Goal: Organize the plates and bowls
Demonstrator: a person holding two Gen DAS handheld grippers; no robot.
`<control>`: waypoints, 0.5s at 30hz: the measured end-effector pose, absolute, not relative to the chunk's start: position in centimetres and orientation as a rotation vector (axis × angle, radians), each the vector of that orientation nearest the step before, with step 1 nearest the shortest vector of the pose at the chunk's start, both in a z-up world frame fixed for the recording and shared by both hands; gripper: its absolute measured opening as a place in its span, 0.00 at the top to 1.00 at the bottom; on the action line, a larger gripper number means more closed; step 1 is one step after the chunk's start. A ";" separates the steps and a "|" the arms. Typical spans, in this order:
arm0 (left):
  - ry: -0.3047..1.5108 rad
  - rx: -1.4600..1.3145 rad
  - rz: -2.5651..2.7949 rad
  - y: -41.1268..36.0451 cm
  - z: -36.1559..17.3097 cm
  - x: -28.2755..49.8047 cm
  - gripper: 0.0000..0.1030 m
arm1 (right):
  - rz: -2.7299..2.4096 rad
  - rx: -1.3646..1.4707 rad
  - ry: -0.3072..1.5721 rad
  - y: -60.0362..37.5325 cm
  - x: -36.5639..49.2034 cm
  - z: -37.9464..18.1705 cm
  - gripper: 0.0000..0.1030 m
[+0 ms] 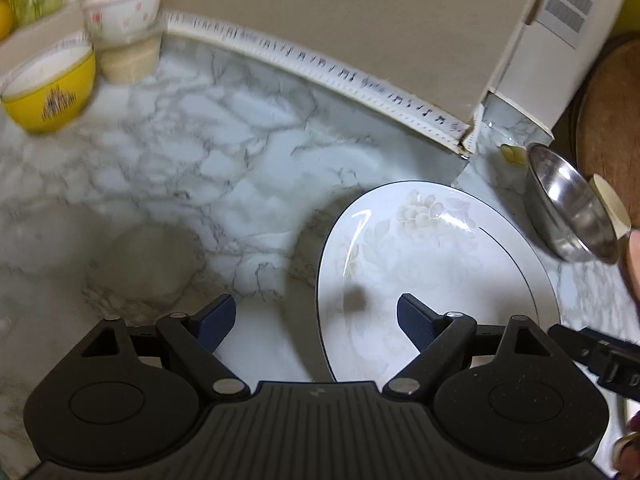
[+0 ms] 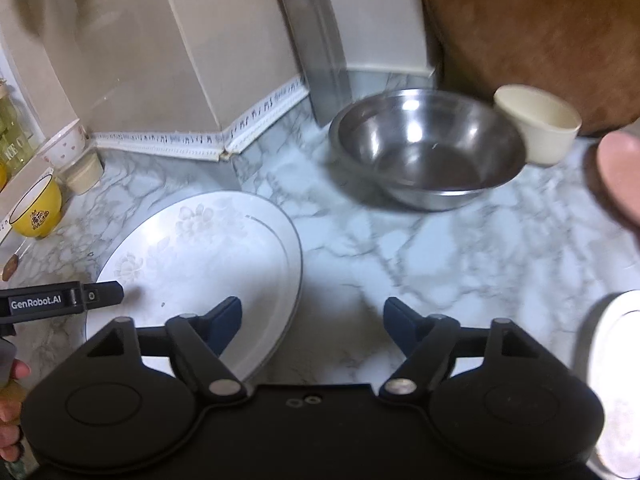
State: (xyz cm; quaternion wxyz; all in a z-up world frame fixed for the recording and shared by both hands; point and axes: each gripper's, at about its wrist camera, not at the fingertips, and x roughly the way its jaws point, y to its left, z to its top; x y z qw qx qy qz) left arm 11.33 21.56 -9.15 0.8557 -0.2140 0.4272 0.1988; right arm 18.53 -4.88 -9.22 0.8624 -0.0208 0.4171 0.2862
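1. Both my grippers hang over the marble counter (image 2: 440, 248), angled down; neither holds anything.
2. Left gripper (image 1: 316, 320): fingers wide, straddling the left rim of the white floral plate (image 1: 432, 264), no contact.
3. Right gripper (image 2: 312, 322): fingers wide, straddling the same plate's right rim, pads clear of it.
4. Steel bowl (image 2: 428, 152) sits far right of the plate, cream cup (image 2: 540, 128) just beside it. Yellow bowl (image 1: 52, 88) and pink-dotted bowl (image 1: 124, 12) are far left by the wall; the dotted one sits stacked on a beige cup.
5. My read: plate pickup from both sides. Do it well: get one pad under the rim each side, close evenly, lift level. Glazed edge will likely slip.
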 end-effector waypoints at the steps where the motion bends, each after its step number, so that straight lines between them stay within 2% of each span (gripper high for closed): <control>1: 0.903 -0.462 0.414 21.7 -9.3 11.4 0.20 | 0.607 -0.036 0.887 -4.7 18.8 -9.4 0.28; 6: 0.925 -0.512 0.396 22.4 -10.0 11.8 0.27 | 0.624 -0.005 0.938 -4.2 19.7 -10.0 0.46; 8: 0.926 -0.514 0.388 22.4 -10.0 12.0 0.36 | 0.635 0.001 0.949 -4.1 20.0 -10.1 0.49; 10: 0.927 -0.523 0.380 22.5 -10.0 12.1 0.40 | 0.638 0.017 0.967 -4.0 20.4 -10.3 0.54; 12: 0.928 -0.536 0.378 22.5 -9.9 12.2 0.45 | 0.640 0.042 0.986 -3.9 21.0 -10.5 0.64; 14: 0.931 -0.534 0.376 22.5 -9.8 12.1 0.58 | 0.647 0.065 1.001 -3.9 21.2 -10.7 0.70; 15: 0.932 -0.531 0.376 22.5 -9.8 12.1 0.61 | 0.656 0.071 1.005 -3.8 21.2 -10.7 0.75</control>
